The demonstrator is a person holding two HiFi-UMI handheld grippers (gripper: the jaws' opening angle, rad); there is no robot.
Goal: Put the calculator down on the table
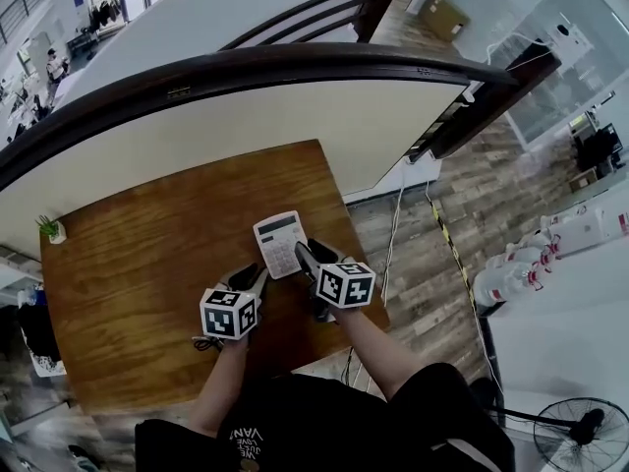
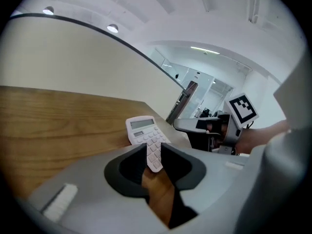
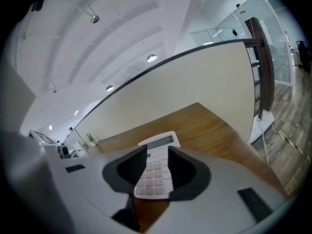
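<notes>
Left claw (image 2: 154, 155) and right claw (image 3: 157, 161) both stand with jaws apart and clamp nothing. The calculator (image 1: 280, 243) lies flat on the wooden table (image 1: 147, 254), toward its 2 o'clock side. It sits at 1 o'clock from the left claw and 10 o'clock from the right. We judge it light, stiff, smooth white plastic, likely to skid on the polished wood. We would grip its long side edges, clear of the raised keys (image 3: 155, 175) and the display (image 3: 158, 141).

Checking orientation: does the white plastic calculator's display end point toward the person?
No, the white plastic calculator has its display at the far end and its keys at the near end.
</notes>
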